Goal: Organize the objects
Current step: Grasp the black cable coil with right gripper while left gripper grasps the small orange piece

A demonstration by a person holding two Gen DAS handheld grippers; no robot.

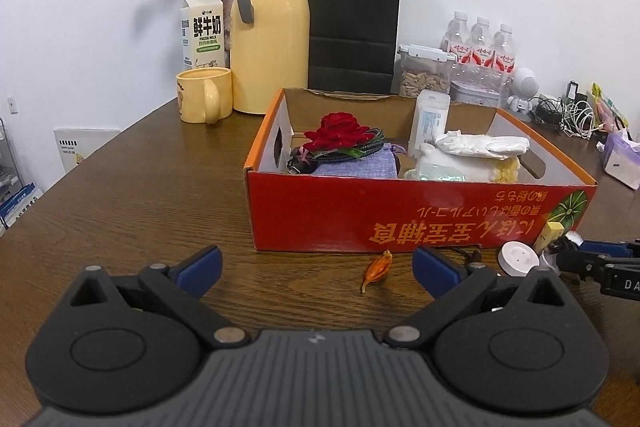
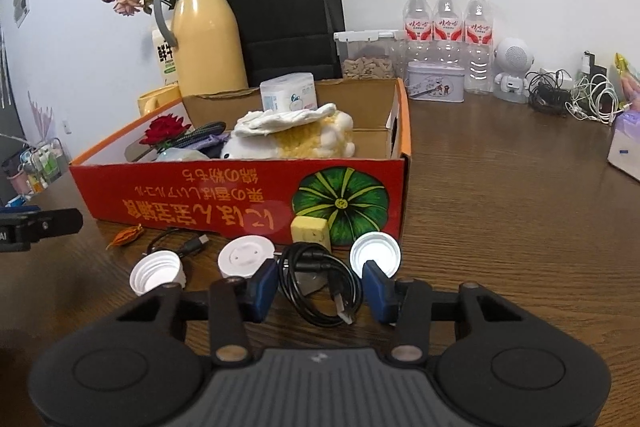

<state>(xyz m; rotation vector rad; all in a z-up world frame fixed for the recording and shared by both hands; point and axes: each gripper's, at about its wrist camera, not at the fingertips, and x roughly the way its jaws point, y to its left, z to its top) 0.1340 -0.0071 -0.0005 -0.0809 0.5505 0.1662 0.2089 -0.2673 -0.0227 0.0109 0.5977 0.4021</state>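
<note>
An open red cardboard box holds a red rose, a plush toy, tissues and pouches. A coiled black cable lies on the table before the box. My right gripper straddles it, its blue pads touching both sides of the coil. Around it sit a white bottle cap, a round white disc, a silvery lid and a yellow block. My left gripper is open, low over the table. An orange dried petal lies between its fingers, untouched.
A yellow jug, mug, milk carton, black paper bag, seed jar, water bottles, tin, speaker figure and tangled chargers line the wall. Another thin black cable lies by the box.
</note>
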